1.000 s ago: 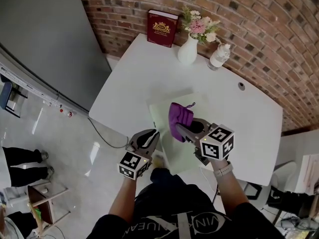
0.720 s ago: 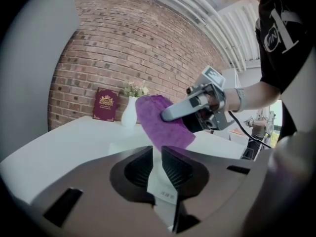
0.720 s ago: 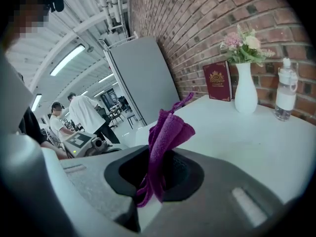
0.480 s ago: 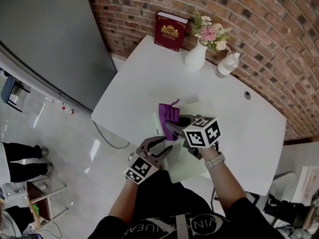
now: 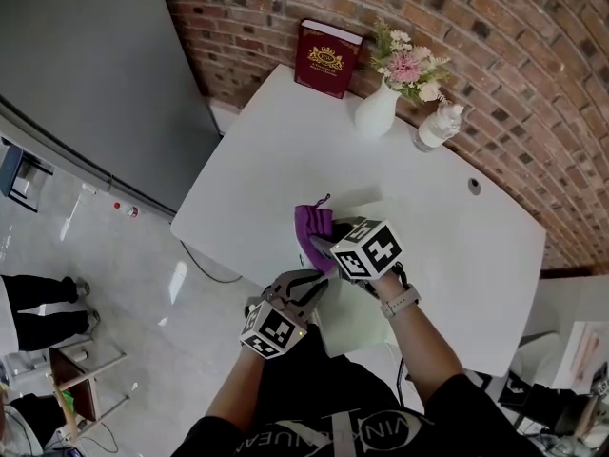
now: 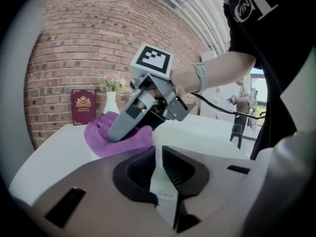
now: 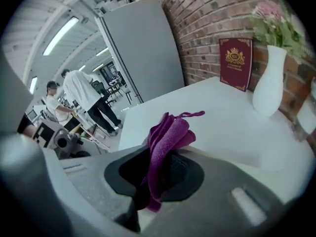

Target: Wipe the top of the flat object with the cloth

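Cloth [image 5: 310,223]: purple, bunched, clamped in the right gripper [image 5: 320,243]. It is lower than a second ago and now appears to rest on the far left part of the board [image 5: 354,324].
Board: pale, flat on the table [image 5: 276,150].
Left gripper [image 5: 318,286]: jaws nearly together, pinching the board's near edge.
Judgement: the wiping stroke can begin.

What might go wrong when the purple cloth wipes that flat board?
The left hand-held gripper pinches only the thin edge of the flat board, which lies near the table's edge. A hard wipe might tug the board free or slide it. The purple cloth is bunched up in the right hand-held gripper, so it could drag out, or wipe with just a small patch.
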### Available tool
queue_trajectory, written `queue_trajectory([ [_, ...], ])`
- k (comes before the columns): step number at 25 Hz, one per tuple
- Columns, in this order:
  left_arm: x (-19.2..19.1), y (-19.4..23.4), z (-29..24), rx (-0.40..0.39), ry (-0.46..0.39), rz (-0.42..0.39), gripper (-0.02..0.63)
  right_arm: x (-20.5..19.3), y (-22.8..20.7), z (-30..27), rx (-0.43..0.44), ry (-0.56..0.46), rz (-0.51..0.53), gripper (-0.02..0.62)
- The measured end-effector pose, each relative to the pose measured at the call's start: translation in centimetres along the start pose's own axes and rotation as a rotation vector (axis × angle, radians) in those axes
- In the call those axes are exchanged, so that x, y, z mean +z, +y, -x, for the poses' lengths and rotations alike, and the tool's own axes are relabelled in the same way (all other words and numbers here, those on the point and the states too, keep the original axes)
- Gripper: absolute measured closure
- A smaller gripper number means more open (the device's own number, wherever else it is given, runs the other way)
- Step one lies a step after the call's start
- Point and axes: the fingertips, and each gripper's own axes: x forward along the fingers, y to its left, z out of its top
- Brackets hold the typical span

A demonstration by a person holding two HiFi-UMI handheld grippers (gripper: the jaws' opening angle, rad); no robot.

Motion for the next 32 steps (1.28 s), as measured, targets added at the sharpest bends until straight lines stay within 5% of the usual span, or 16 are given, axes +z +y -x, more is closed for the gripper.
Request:
queue_trajectory([
  [8, -1.0, -0.8, -0.7, -0.036, 0.035, 0.029, 0.575, -0.3, -1.4, 0.2, -0.120, 0.045, 0.136, 0.531],
  [32, -1.0, -0.6, -0.9, -0.065, 0.032, 0.067, 0.577, -6.5, -13.0, 8.8, -0.336, 0.087, -0.014, 0.531],
])
